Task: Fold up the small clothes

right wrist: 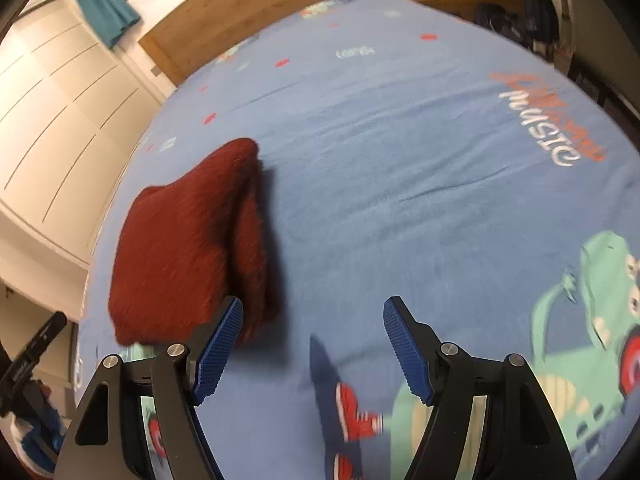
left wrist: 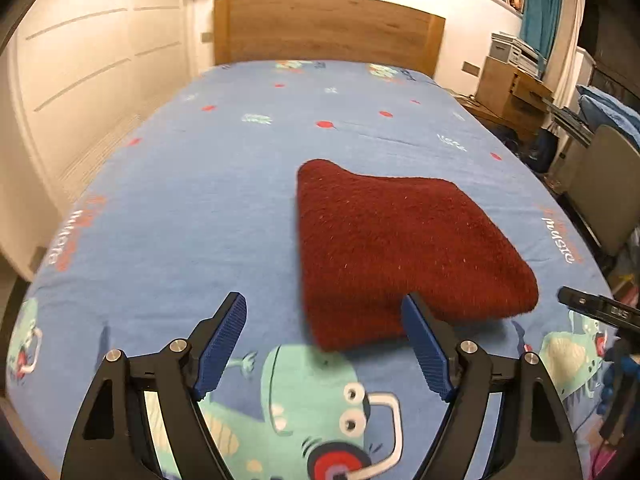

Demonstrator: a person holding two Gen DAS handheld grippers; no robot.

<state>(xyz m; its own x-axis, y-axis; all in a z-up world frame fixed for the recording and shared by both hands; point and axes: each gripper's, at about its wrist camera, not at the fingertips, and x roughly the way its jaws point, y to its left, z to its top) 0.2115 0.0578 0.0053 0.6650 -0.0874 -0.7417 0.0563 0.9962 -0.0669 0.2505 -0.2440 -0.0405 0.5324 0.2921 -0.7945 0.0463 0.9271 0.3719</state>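
Note:
A dark red fuzzy cloth (left wrist: pixel 400 248) lies folded into a thick pad on the blue printed bed sheet (left wrist: pixel 200 208). My left gripper (left wrist: pixel 324 308) is open above the sheet, with nothing between its blue pads; the cloth's near corner lies just beyond its right fingertip. In the right wrist view the same red cloth (right wrist: pixel 188 248) lies at the left, showing stacked layers along its right edge. My right gripper (right wrist: pixel 314 312) is open and empty over bare sheet (right wrist: pixel 400 160); its left fingertip overlaps the cloth's near edge in the picture. The tip of the right tool (left wrist: pixel 600 310) shows at the left wrist view's right edge.
A wooden headboard (left wrist: pixel 328 28) stands at the far end of the bed. White wardrobe doors (left wrist: pixel 80 80) run along the left side. A desk with boxes (left wrist: pixel 512 80) and a chair (left wrist: pixel 600 188) crowd the right side of the bed.

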